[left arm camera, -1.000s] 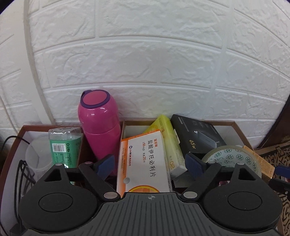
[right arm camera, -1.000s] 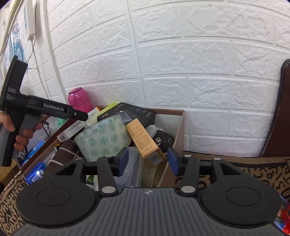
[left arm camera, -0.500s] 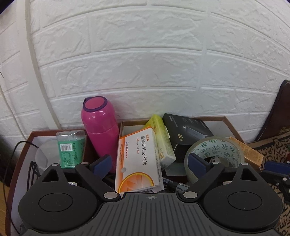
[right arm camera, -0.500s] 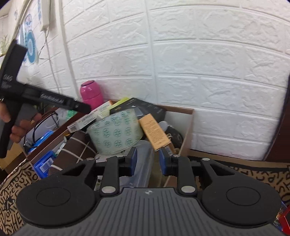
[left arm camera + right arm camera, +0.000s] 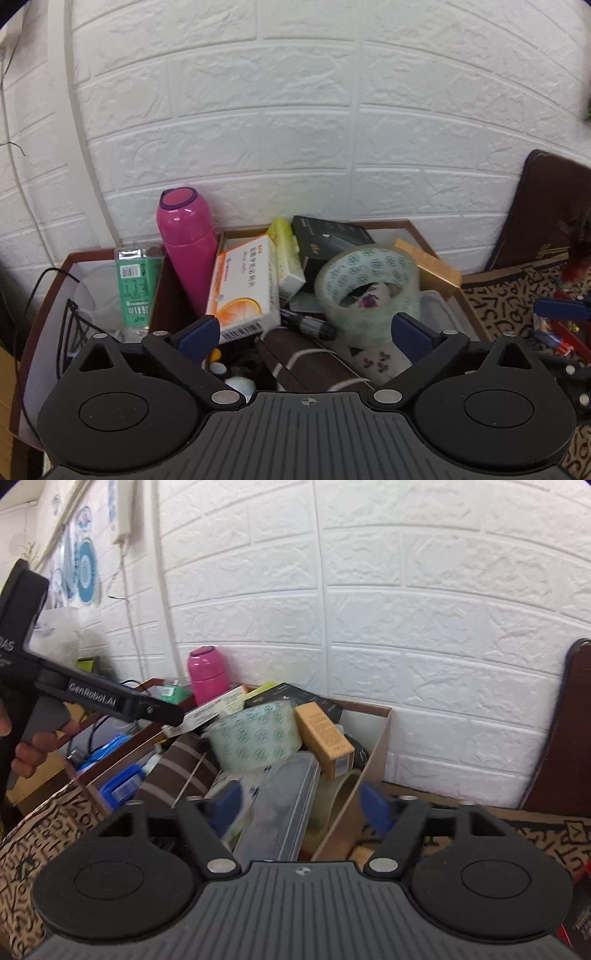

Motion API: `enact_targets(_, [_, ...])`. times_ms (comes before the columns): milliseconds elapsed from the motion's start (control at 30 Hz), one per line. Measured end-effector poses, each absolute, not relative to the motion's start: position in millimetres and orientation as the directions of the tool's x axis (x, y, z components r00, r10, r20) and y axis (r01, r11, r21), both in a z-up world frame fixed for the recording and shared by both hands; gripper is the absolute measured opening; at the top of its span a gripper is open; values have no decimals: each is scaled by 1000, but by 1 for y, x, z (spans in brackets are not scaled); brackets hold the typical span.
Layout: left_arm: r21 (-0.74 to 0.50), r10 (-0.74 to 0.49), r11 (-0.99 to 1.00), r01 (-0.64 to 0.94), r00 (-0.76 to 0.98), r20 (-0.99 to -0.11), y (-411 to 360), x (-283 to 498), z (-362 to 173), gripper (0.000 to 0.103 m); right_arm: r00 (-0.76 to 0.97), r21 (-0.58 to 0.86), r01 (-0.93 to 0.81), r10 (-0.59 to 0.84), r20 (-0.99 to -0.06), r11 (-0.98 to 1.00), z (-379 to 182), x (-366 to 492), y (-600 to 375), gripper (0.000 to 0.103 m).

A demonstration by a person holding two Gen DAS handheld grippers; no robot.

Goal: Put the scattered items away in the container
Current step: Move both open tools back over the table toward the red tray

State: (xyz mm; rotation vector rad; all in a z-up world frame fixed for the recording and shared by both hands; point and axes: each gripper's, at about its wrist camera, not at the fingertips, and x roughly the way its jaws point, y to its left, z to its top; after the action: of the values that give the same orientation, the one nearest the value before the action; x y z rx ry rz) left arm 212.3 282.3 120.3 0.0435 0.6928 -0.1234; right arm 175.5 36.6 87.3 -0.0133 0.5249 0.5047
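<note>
A brown cardboard box [image 5: 413,229] against the white brick wall is packed with items: an orange-and-white medicine box [image 5: 245,284], a yellow-green box [image 5: 286,254], a black box [image 5: 328,240], a patterned tape roll [image 5: 369,291], a tan carton [image 5: 432,264] and a brown striped cloth [image 5: 295,354]. A pink flask [image 5: 188,251] stands at the box's left. My left gripper [image 5: 304,332] is open and empty, held back above the box's near edge. My right gripper [image 5: 301,806] is open and empty above a clear plastic case [image 5: 284,805] at the box's right side. The tape roll [image 5: 255,738] and tan carton [image 5: 325,738] show there too.
A second tray [image 5: 51,291] on the left holds a green packet [image 5: 136,284], a clear cup and a black wire rack. A patterned brown mat [image 5: 517,295] lies to the right, with a dark chair back [image 5: 546,210] behind. The left gripper's handle [image 5: 92,701] crosses the right wrist view.
Both grippers pulled back and up from the box. The right gripper's jaws narrowed half a second ago and are now spread wide. The left gripper stayed open.
</note>
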Motion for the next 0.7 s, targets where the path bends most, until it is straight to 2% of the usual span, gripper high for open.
enact_targets(67, [-26,-124,990,139,772,-624,270,186,118,103,748,112,-472,465,-474,874,86,148,23,101])
enact_targets(167, [-66,-181,982,179,767,-615,246,147,102,103,753,98,-447,433,-495,889,73,111,2,102])
enact_targets(400, [-117,-308,947,300,737,-602,172,63,35,103,743,82,-279,269,-613,957,15,57,-50,102])
enact_targets(533, [-147,-352,930,338,694,-629,128,46,-1,103,758,76,-151,165,-631,986,-6,34,-83,102])
enact_targets(700, [-184,-379,916,357,616,-690,83,57,-35,103,770,30,-136,125,-626,990,-24,21,-117,102])
